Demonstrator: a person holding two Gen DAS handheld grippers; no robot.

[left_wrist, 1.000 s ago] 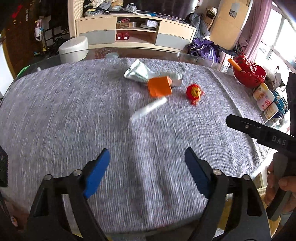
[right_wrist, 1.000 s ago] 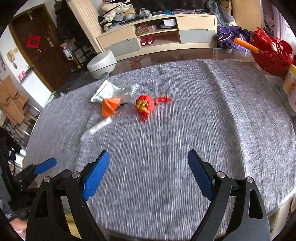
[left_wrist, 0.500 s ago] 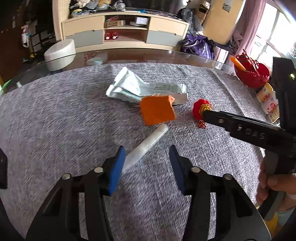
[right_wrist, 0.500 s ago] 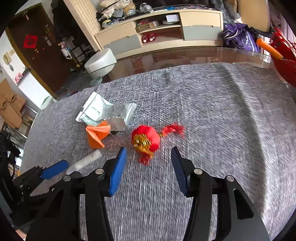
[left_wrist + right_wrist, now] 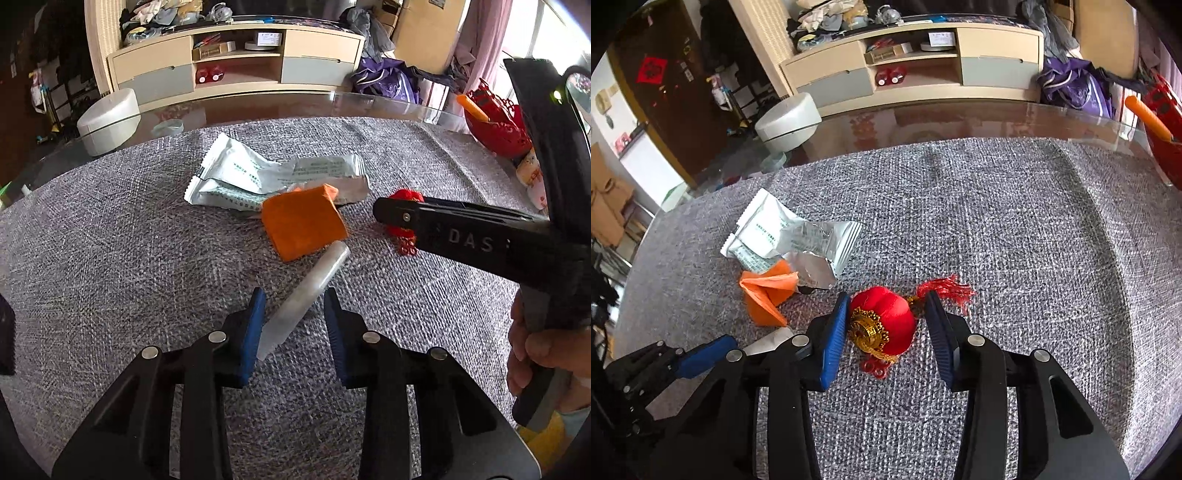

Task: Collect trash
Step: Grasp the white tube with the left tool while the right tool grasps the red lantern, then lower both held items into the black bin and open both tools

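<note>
A clear plastic tube wrapper (image 5: 308, 295) lies on the grey cloth, its near end between the blue pads of my left gripper (image 5: 293, 325), which is open around it with gaps on both sides. An orange folded paper (image 5: 303, 225) and silver-white foil wrappers (image 5: 255, 177) lie just beyond. In the right wrist view a small red lantern ornament (image 5: 882, 325) with gold trim and a red tassel sits between the pads of my right gripper (image 5: 886, 328), open around it. The orange paper (image 5: 768, 291) and wrappers (image 5: 790, 236) lie to its left.
The grey cloth (image 5: 110, 240) covers a round glass table (image 5: 960, 118). A red basket (image 5: 495, 122) and small bottles (image 5: 532, 177) stand at the right edge. A cabinet (image 5: 236, 66) and white stool (image 5: 107, 122) stand beyond the table.
Both grippers moved forward and down to the cloth and narrowed. The left now straddles the tube wrapper; the right now straddles the red lantern.
</note>
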